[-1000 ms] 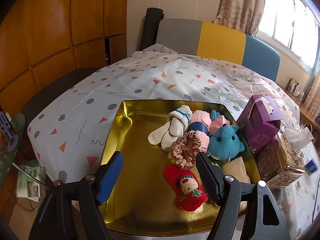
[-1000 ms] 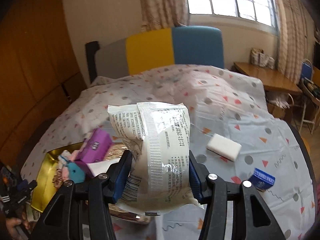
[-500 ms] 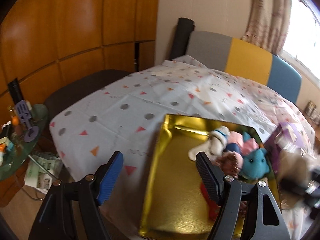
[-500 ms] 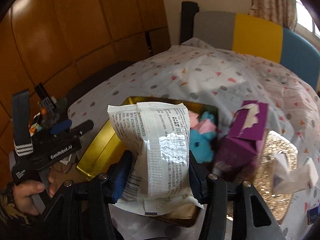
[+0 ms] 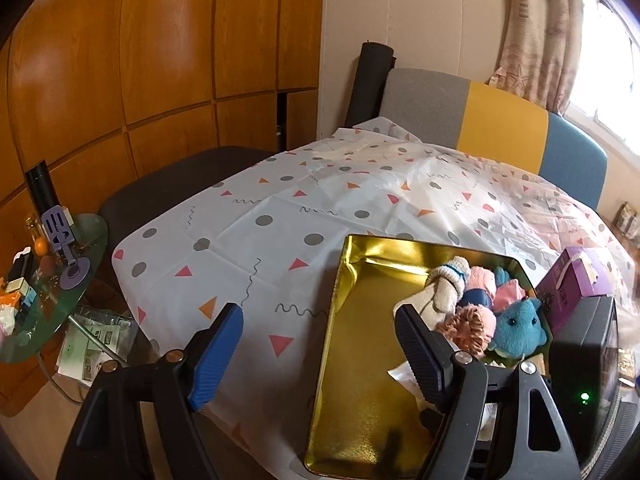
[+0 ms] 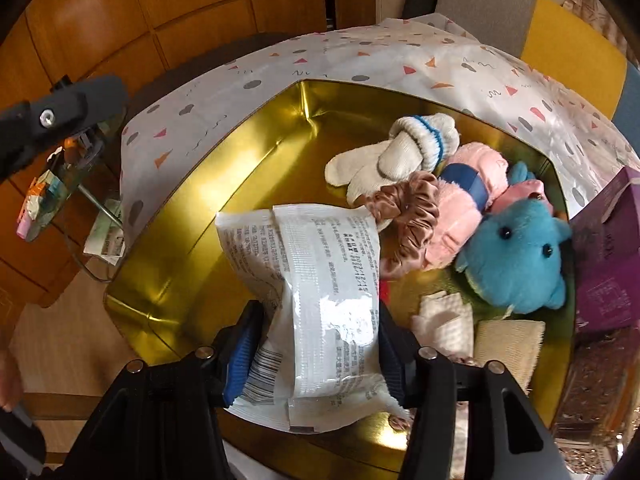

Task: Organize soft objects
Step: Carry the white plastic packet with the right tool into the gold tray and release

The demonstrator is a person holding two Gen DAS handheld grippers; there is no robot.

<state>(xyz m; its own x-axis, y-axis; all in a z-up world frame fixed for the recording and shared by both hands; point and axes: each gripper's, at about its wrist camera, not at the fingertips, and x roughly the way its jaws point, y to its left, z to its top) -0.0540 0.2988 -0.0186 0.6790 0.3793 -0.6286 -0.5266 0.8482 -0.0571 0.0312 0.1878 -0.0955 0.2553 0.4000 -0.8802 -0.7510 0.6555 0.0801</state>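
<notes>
R gripper (image 6: 318, 344) points steeply down over the gold tin's (image 6: 168, 240) near-left part, jaws opening w/ the white sealed packet (image 6: 320, 280) between them, pads at its sides. L gripper (image 5: 320, 344) tilts down over the tin's left edge, jaws wide and opening, nothing between. Fingertips of a bare hand (image 6: 8, 376) at frame's left edge.

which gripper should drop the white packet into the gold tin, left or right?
Right. The right gripper has the white packet between its opening jaws, above the gold tin. The left gripper is empty, beside the tin over the tablecloth.
</notes>
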